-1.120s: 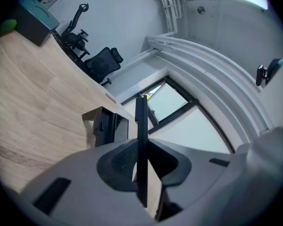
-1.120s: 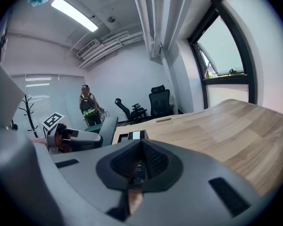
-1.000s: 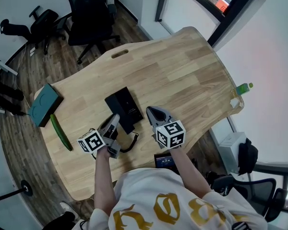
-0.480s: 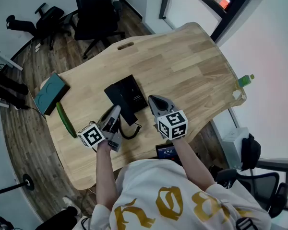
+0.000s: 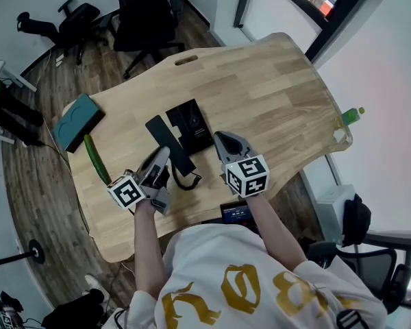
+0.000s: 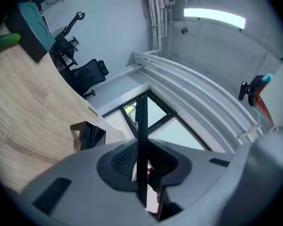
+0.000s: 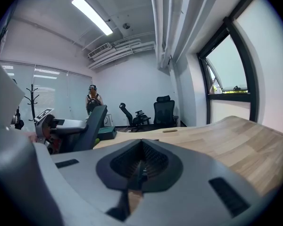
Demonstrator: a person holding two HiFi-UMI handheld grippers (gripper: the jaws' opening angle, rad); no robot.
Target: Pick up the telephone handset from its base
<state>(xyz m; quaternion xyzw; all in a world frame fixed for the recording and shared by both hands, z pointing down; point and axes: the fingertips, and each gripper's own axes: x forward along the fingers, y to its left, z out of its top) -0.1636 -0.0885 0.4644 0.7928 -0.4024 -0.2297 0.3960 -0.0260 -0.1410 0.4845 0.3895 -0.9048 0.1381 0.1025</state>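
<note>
Cucumber (image 5: 94,158), teal box (image 5: 81,120) left of base (image 5: 191,123) (handset (image 5: 166,141) lifted).

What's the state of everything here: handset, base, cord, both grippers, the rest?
Black telephone handset: off its base, raised, held by the left gripper.
Black telephone base: flat on the light wooden table, cradle empty.
Black coiled cord: looping slack below the handset.
Left gripper: fingers shut on the handset.
Right gripper: fingers together, empty.
Green cucumber: lying flat, untouched.
</note>
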